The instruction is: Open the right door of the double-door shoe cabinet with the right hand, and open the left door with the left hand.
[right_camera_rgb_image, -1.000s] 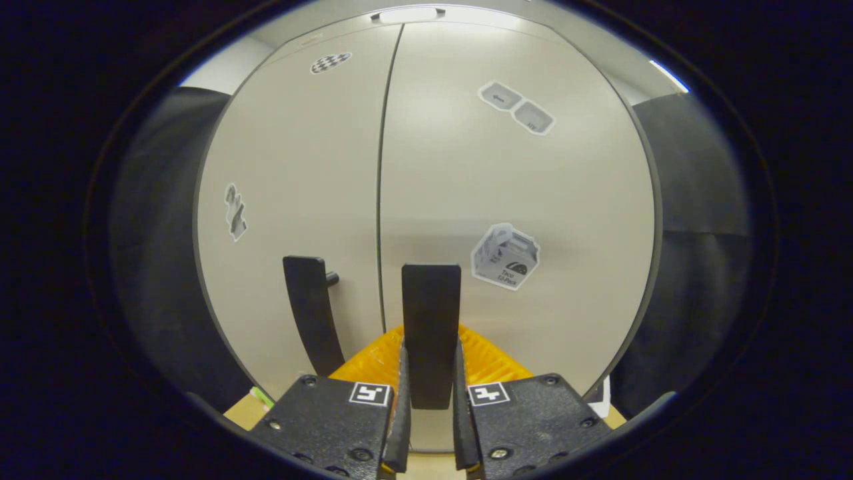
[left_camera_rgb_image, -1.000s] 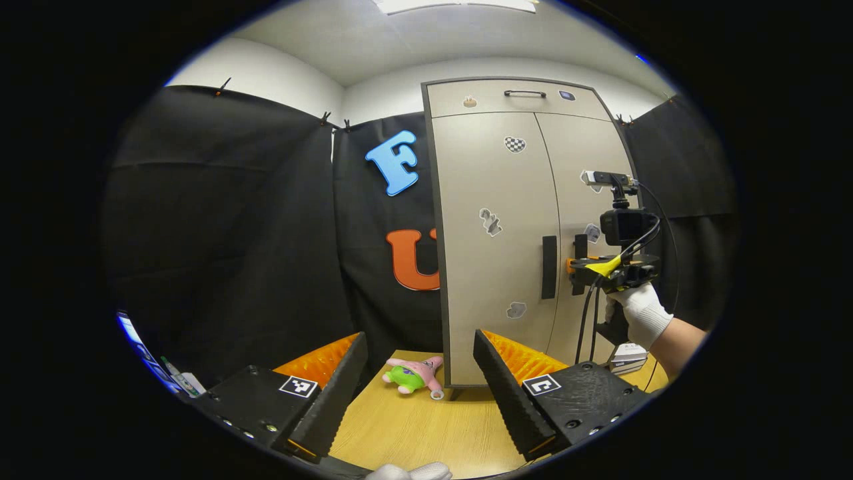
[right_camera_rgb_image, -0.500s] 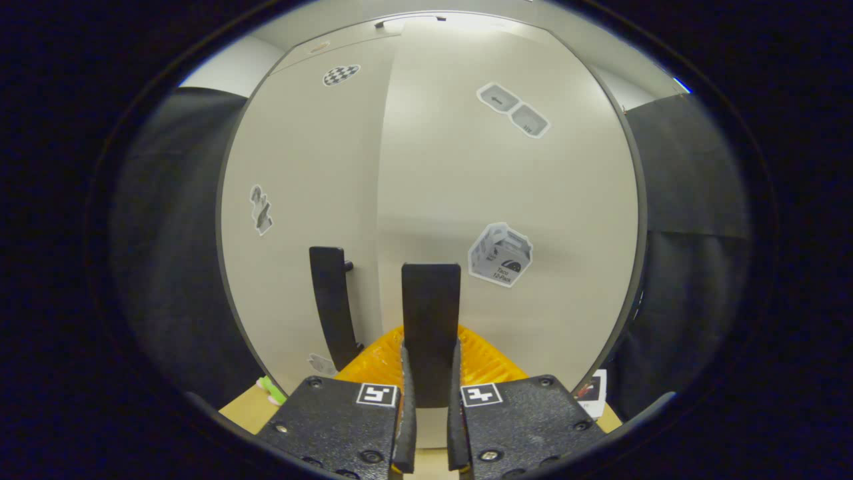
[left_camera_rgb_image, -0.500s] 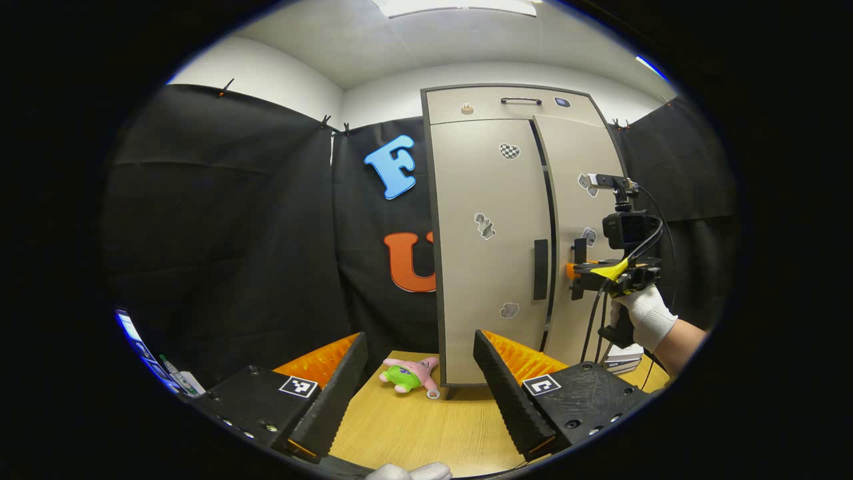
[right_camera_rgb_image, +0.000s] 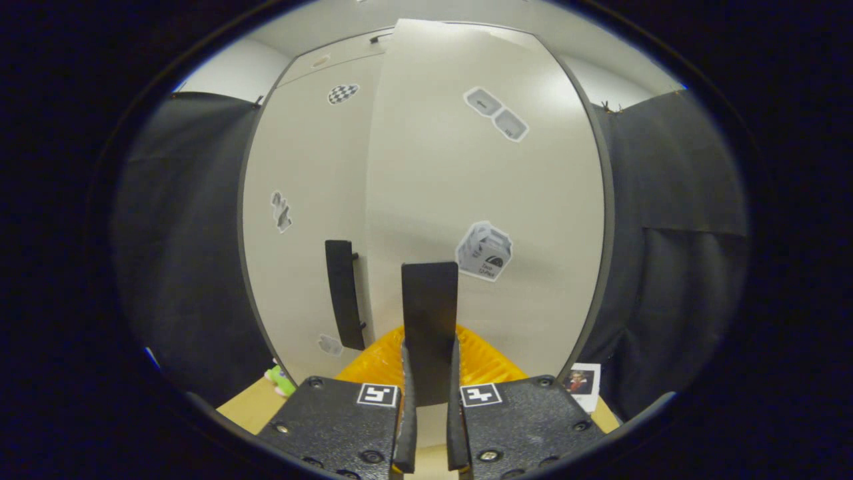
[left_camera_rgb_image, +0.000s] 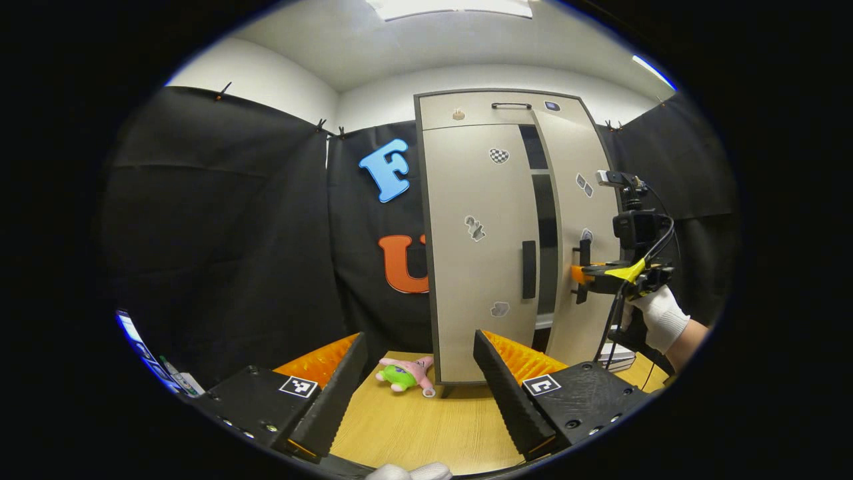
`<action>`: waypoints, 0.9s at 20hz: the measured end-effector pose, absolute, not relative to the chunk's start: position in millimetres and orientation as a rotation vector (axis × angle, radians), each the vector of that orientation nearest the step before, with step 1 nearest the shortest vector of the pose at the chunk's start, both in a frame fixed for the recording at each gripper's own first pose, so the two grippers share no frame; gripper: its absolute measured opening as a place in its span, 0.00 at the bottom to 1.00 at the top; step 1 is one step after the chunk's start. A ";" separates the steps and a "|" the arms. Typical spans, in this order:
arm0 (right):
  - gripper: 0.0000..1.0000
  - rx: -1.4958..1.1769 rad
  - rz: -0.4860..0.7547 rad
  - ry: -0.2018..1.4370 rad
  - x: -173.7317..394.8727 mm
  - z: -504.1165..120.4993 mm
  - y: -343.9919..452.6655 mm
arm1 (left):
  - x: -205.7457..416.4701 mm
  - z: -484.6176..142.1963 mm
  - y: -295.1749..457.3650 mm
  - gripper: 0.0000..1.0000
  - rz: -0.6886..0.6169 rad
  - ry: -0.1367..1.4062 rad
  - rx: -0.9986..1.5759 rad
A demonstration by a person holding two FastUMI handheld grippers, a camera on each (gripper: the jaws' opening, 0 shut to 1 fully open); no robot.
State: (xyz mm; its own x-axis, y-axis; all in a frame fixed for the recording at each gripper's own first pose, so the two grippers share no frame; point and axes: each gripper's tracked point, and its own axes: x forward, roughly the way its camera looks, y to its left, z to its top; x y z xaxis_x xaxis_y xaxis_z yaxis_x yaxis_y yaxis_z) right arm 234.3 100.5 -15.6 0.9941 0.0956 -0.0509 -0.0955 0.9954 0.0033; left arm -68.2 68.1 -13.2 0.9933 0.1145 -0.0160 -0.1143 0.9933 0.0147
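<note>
One tall beige shoe cabinet (left_camera_rgb_image: pixel 480 233) has two doors, two black vertical bar handles and one top drawer (left_camera_rgb_image: pixel 500 108). One pink-and-green plush starfish (left_camera_rgb_image: pixel 403 373) lies on one wooden tabletop (left_camera_rgb_image: pixel 426 427). Two black-and-orange grippers: one (left_camera_rgb_image: pixel 416 393), another (left_camera_rgb_image: pixel 586 273).

The dark gap behind the half-open beige right cabinet door (left_camera_rgb_image: pixel 573 227) was too dark to show any contents. The right claw (right_camera_rgb_image: pixel 430 400) covered the lower end of that door's black bar handle (right_camera_rgb_image: pixel 430 307). A small printed card (right_camera_rgb_image: pixel 581 385) on the wooden table (left_camera_rgb_image: pixel 426 433) was too small to make out, partly cut off.
</note>
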 end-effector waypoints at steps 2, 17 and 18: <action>0.21 0.004 0.100 0.048 231.8 -15.5 99.9 | -70.1 -12.3 66.6 0.96 0.110 0.009 0.015; 0.18 0.008 0.120 0.030 213.9 -18.0 87.5 | -64.7 -10.2 20.1 0.96 0.030 0.010 0.033; 0.18 0.006 0.119 0.030 212.6 -17.8 86.6 | -64.6 -10.6 17.9 0.96 0.027 0.012 0.033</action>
State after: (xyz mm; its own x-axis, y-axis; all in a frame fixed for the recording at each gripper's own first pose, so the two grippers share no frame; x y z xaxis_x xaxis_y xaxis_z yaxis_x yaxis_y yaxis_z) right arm 212.6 86.6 -17.8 0.9925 0.1183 -0.0300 -0.1181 0.9930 0.0080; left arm -64.6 17.9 -10.6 0.9996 0.0272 -0.0111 -0.0268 0.9991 0.0328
